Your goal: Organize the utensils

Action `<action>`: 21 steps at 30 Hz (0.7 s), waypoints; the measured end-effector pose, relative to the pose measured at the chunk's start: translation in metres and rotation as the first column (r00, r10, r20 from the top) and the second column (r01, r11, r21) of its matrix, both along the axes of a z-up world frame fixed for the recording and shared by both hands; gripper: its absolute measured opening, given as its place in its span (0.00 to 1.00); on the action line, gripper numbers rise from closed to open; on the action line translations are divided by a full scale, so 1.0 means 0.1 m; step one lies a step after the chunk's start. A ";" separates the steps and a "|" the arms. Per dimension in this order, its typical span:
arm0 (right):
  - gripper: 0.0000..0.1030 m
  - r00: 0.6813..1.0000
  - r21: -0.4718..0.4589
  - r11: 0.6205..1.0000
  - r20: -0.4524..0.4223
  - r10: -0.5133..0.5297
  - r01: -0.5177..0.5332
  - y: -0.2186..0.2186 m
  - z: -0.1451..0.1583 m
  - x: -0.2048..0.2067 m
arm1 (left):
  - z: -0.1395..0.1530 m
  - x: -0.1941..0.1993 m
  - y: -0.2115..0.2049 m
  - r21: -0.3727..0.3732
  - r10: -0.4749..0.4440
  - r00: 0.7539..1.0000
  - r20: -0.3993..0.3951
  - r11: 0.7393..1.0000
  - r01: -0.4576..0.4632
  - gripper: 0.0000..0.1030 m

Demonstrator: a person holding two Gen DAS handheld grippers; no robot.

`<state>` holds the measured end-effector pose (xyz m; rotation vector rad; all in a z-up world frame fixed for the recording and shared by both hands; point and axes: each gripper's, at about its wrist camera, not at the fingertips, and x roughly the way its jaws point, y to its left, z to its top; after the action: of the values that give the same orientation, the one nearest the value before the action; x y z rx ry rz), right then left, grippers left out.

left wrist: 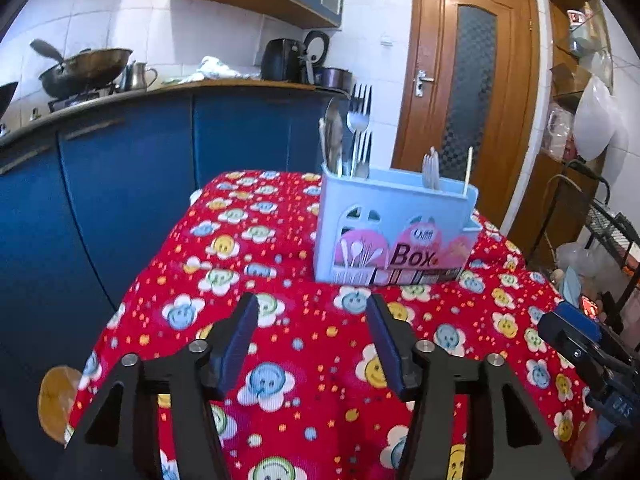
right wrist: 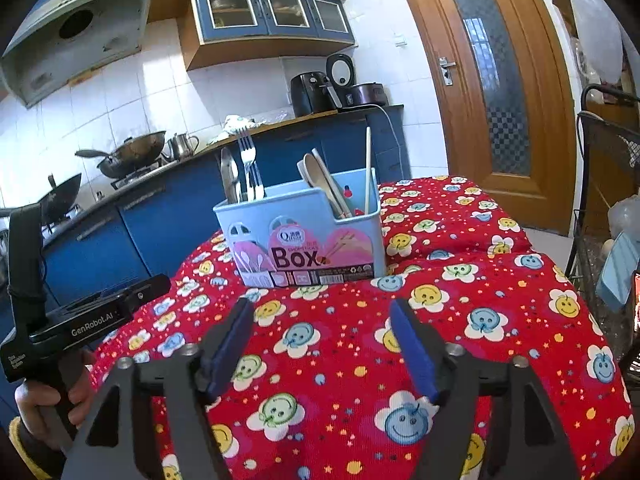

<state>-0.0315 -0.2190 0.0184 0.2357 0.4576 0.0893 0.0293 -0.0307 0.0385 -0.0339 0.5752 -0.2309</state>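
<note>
A light blue utensil box (left wrist: 394,228) labelled "Box" stands on the red flowered tablecloth (left wrist: 304,344); it also shows in the right wrist view (right wrist: 308,236). Forks (left wrist: 360,128) and a knife stand in its left compartment, forks (right wrist: 249,164) too in the right wrist view. Wooden spoons (right wrist: 324,184) and a chopstick (right wrist: 368,168) stand in its right compartment. My left gripper (left wrist: 312,308) is open and empty, just in front of the box. My right gripper (right wrist: 320,312) is open and empty, also in front of the box. The left gripper's body (right wrist: 80,316) shows at the left of the right wrist view.
Blue kitchen cabinets (left wrist: 120,184) with a wok (left wrist: 84,68) and appliances stand behind the table. A wooden door (left wrist: 472,80) is at the back right. A metal rack (left wrist: 608,232) with bags stands to the right of the table.
</note>
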 end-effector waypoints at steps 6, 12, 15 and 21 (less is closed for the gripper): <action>0.83 1.000 -0.049 0.999 0.024 -0.015 0.016 0.08 -0.05 -0.03 | -0.09 -0.03 -0.03 0.030 0.033 0.999 0.016 0.999 -0.034 0.59; 0.87 0.999 -0.059 0.998 0.040 -0.033 0.035 0.09 -0.08 -0.05 | -0.11 -0.06 -0.06 0.044 0.038 0.999 0.031 0.998 -0.039 0.62; 0.87 0.999 -0.054 0.998 0.037 -0.036 0.038 0.08 -0.08 -0.05 | -0.13 -0.06 -0.07 0.048 0.039 0.999 0.030 0.998 -0.041 0.62; 0.87 0.999 -0.054 0.998 0.033 -0.033 0.035 0.08 -0.10 -0.05 | -0.14 -0.07 -0.09 0.058 0.041 0.999 0.029 0.997 -0.042 0.63</action>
<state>-0.0364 -0.2108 0.0089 0.1882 0.4235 0.0472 0.0225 -0.0402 0.0243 0.0138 0.5527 -0.1741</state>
